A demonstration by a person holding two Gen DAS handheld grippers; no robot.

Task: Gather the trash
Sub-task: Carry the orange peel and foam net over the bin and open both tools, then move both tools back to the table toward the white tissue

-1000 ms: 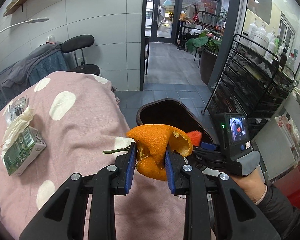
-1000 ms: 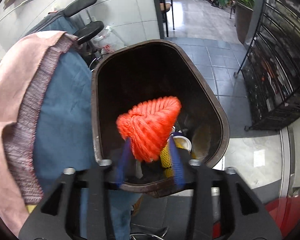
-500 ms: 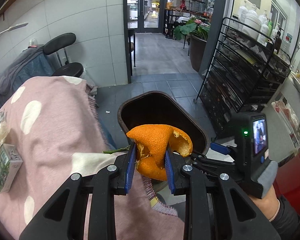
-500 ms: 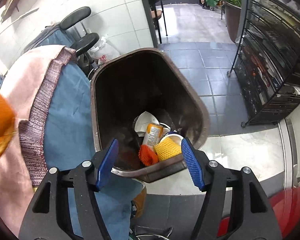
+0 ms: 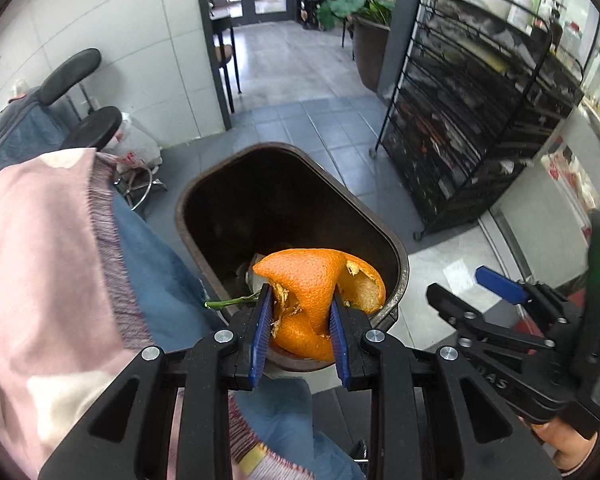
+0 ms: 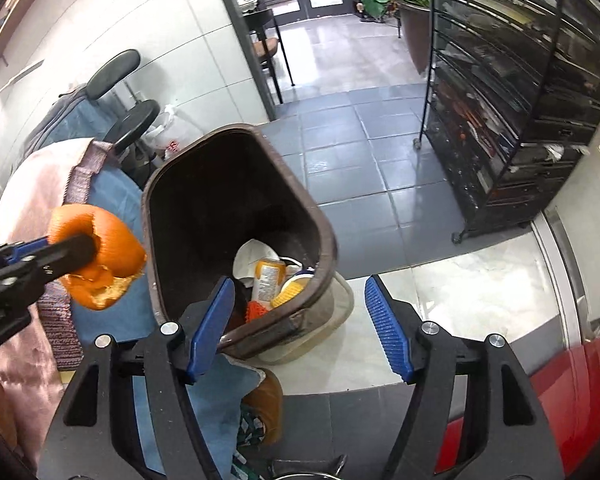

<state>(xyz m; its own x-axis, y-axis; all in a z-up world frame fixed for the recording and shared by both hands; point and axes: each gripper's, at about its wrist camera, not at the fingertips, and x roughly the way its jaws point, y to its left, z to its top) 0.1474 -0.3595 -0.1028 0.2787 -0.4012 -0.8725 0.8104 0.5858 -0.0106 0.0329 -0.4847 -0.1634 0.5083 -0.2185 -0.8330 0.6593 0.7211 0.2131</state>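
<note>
Above the bin (image 5: 400,264) rim, left gripper (image 5: 300,320) clamps orange peel (image 5: 316,280); right gripper (image 6: 300,332), empty, is opening. Released early, peel could fall outside.

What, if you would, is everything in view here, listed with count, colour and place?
Orange peel: one, orange, clamped in the left tongs over the bin's near rim.
Bin: one, dark brown, on the floor beside the blanket.
Can: one, orange and white, in the bin.
Net wrap: one, orange-red, in the bin.
Foam net: one, yellow, in the bin.
Blanket: one, pink with white spots, left of the bin.
Wire rack: one, black, right of the bin.
Stool: one, black, by the wall.
Potted plant: one, green, near the doorway.
Left tongs: one, black with blue pads, shut on the peel.
Right tongs: one, same colours, opening, nothing between them.
</note>
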